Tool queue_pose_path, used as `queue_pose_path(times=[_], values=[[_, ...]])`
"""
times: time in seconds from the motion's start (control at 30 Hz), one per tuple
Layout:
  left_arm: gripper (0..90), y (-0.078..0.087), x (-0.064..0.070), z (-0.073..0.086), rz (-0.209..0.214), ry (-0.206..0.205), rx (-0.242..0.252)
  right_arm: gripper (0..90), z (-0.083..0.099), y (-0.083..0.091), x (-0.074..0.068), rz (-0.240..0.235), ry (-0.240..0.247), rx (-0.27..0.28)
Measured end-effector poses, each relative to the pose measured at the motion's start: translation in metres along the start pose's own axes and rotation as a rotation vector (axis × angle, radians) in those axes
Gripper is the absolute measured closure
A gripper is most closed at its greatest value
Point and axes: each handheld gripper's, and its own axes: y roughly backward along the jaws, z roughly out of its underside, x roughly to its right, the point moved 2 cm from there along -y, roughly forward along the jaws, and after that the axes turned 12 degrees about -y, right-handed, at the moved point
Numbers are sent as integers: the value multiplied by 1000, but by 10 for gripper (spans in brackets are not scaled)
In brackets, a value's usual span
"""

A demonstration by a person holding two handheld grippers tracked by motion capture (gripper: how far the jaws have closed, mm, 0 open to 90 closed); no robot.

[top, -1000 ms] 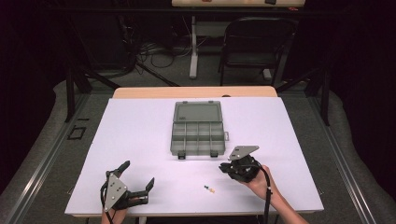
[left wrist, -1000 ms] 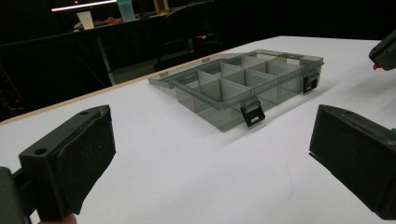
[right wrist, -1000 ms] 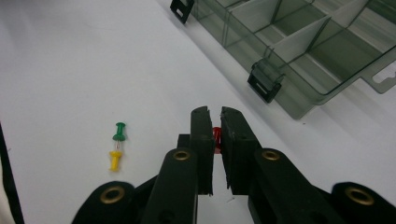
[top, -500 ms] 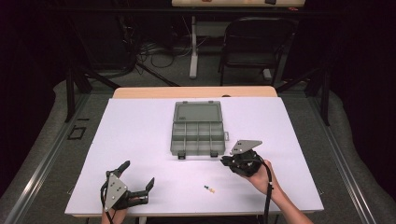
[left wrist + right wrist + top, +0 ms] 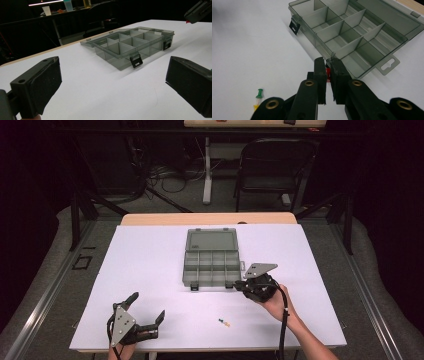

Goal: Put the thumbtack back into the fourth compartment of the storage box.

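The right gripper [image 5: 242, 284] has moved up and a little right in the frame, from the open counter [image 5: 150, 265] below the organizer box [image 5: 210, 258] to the box's lower right corner, near the right-hand latch. It holds a small red pushpin [image 5: 327, 74] pinched between its jaws, just short of the box's near wall.

Your left gripper [image 5: 147, 318] low at tabletop's near-left corner, 2 jaws spread wide, nothing between them, your hand only just showing at near edge. Your right gripper [image 5: 239, 284] right of tabletop's centre, jaws nearly closed, pinching small red item [image 5: 327, 74]; your right hand [image 5: 274, 302] and forearm reach in from near-right edge, cable trailing along wrist.
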Motion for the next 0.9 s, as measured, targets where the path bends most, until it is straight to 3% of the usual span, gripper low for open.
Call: queue_pose_path(times=[0.9], values=[[2,0,0,0,-3,1,-1,841,-26,-12,17,27,-11,17]])
